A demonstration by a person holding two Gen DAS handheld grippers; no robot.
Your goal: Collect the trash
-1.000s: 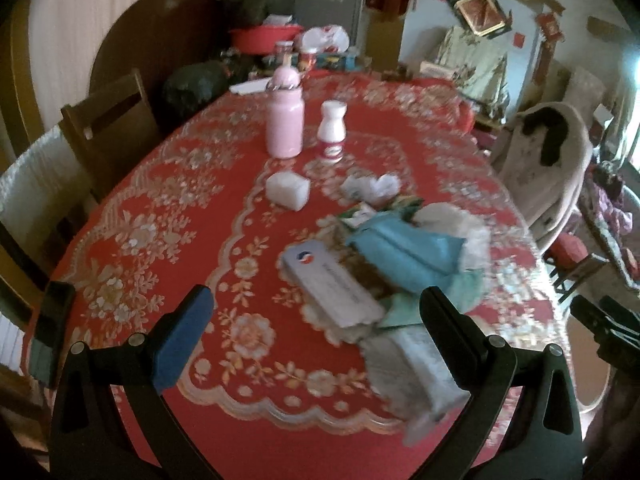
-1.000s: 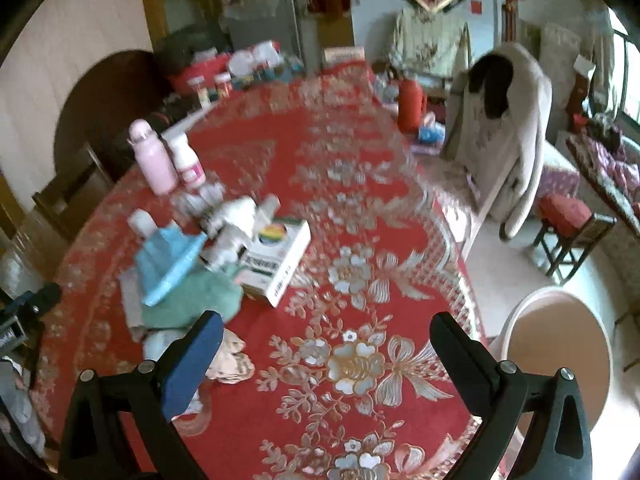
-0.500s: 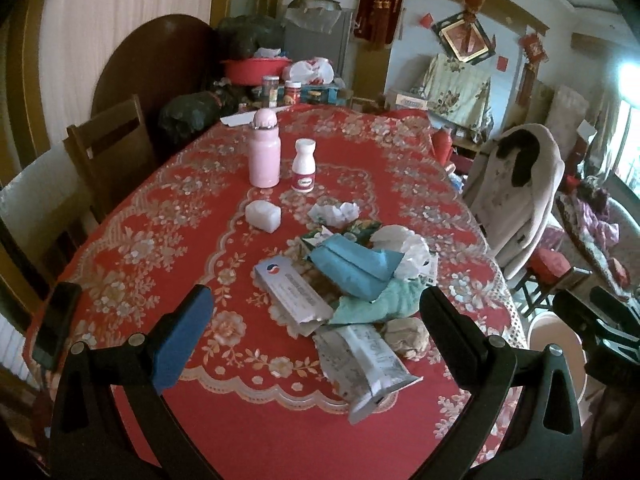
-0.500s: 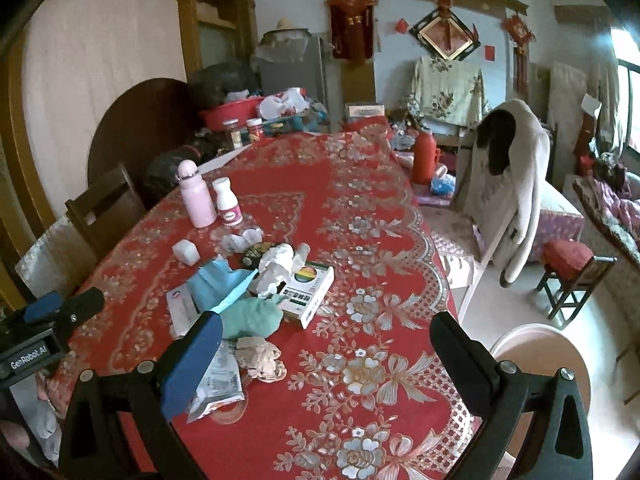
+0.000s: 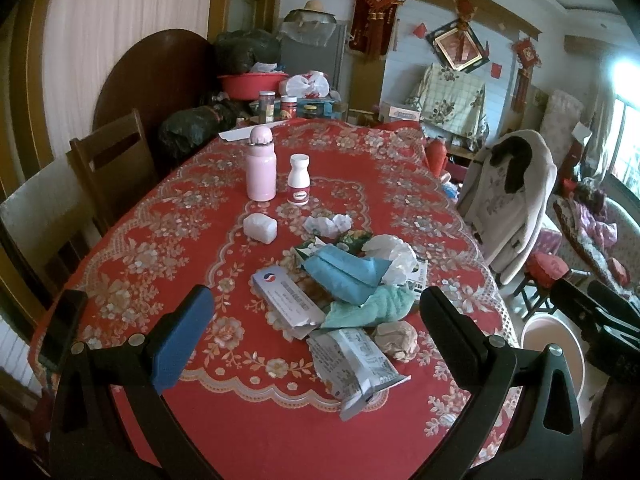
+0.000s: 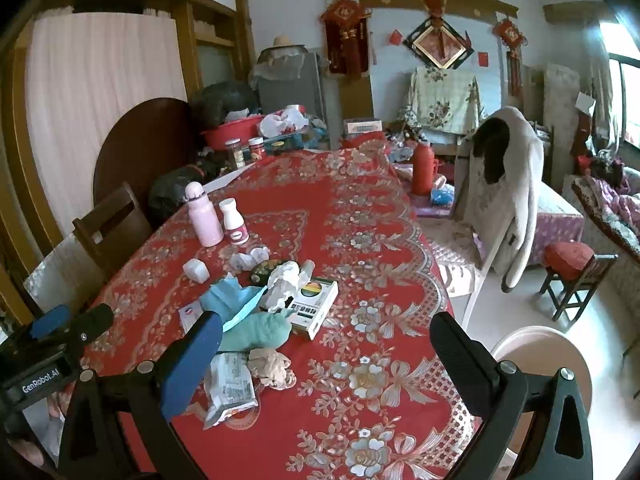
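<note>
Both grippers, left [image 5: 314,330] and right [image 6: 326,354], gape wide and empty above the table [image 5: 400,176]. Mid-table trash [image 5: 344,284] looks light, crumpled, soft; pinch the wrapper's [image 5: 354,360] loose edge.

A red tablecloth with a gold and white floral pattern [image 5: 168,240] covers the table. On it stand a pale pink metal bottle [image 5: 261,170], a white plastic bottle with a red label [image 5: 299,180], and crumpled blue [image 5: 344,272] and mint-green paper [image 5: 372,306].
</note>
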